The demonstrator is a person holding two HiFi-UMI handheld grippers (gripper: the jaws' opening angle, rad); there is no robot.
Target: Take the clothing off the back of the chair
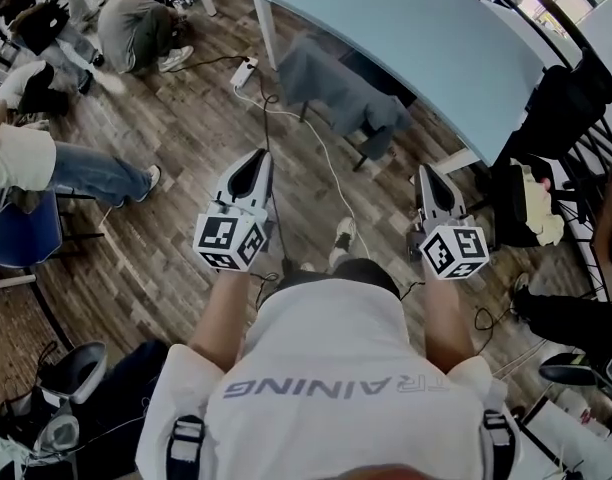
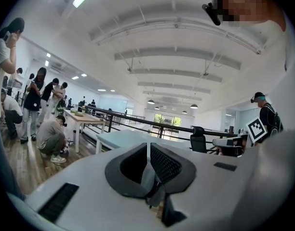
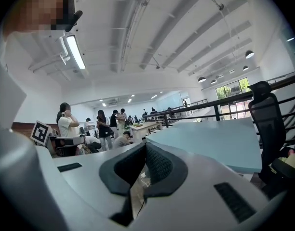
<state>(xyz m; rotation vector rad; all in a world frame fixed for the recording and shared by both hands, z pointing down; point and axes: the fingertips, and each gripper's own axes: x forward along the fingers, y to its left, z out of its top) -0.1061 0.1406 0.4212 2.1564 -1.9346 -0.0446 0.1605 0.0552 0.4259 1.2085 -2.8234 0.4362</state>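
Observation:
In the head view a dark grey garment (image 1: pixel 336 90) hangs over the back of a chair pushed in at the light blue table (image 1: pixel 416 38). My left gripper (image 1: pixel 256 160) is held out level over the wood floor, short of the garment and to its lower left, its jaws shut and empty. Level with it, my right gripper (image 1: pixel 427 175) stands below and to the right of the garment, also shut on nothing. The left gripper view shows that gripper's (image 2: pixel 148 146) pads meeting, and so does the right gripper view for the right gripper (image 3: pixel 145 146). Neither of those views shows the garment.
A white cable and power strip (image 1: pixel 245 72) lie on the floor between me and the chair. Several people (image 1: pixel 136 28) sit at the upper left. A blue chair (image 1: pixel 26 230) stands at the left. A black office chair (image 1: pixel 526 203) with things on it and a railing are at the right.

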